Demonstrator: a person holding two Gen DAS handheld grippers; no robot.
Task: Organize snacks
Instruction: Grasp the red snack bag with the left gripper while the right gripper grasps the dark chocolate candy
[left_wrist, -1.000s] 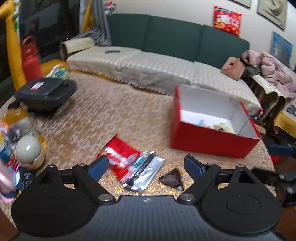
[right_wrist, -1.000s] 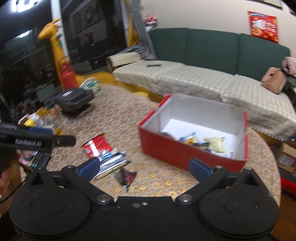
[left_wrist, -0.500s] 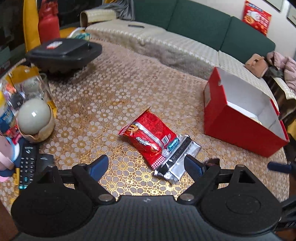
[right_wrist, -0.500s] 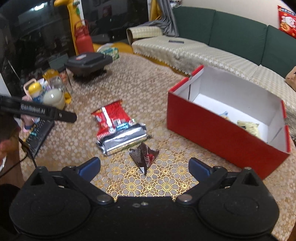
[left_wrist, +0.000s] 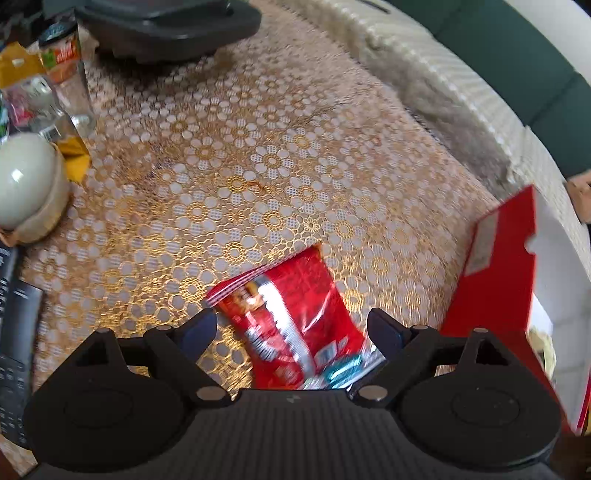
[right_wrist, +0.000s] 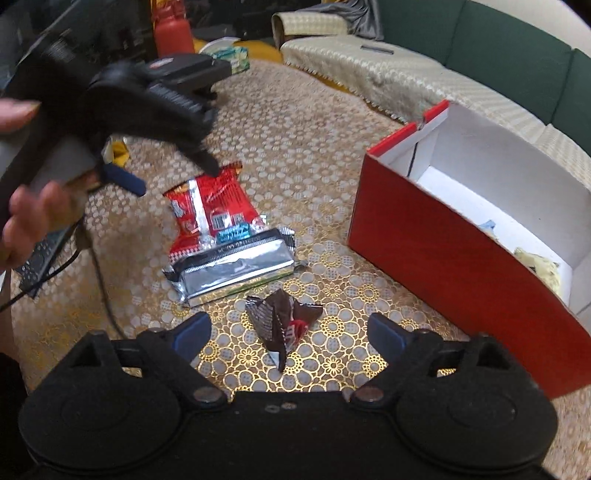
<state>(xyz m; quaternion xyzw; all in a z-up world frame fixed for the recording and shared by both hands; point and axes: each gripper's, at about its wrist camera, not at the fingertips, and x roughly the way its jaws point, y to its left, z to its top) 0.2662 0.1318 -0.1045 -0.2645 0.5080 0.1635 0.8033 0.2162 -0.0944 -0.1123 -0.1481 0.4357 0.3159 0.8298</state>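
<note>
A red snack packet (left_wrist: 291, 325) lies on the gold-patterned table, one end under a silver packet (right_wrist: 232, 266). My left gripper (left_wrist: 291, 321) hangs open over the red packet, which lies between its fingers; the pads do not press on it. From the right wrist view, the left gripper (right_wrist: 170, 177) tilts down above the red packet (right_wrist: 210, 206). A crumpled dark brown wrapper (right_wrist: 284, 325) lies between the fingers of my right gripper (right_wrist: 288, 326), whose jaws are closing without touching it. The red box (right_wrist: 443, 258) stands open to the right with some snacks inside.
A black appliance (left_wrist: 166, 22), a glass jar (left_wrist: 70, 81), a pale egg-shaped object (left_wrist: 22, 181) and a remote (left_wrist: 14, 332) crowd the table's left side. A cable (right_wrist: 99, 273) trails from the hand (right_wrist: 33, 206). A covered green sofa (right_wrist: 498, 48) runs behind the table.
Both grippers have come down toward the table. The left one now straddles the red packet, the right one the dark wrapper. The right jaws have narrowed a little.
</note>
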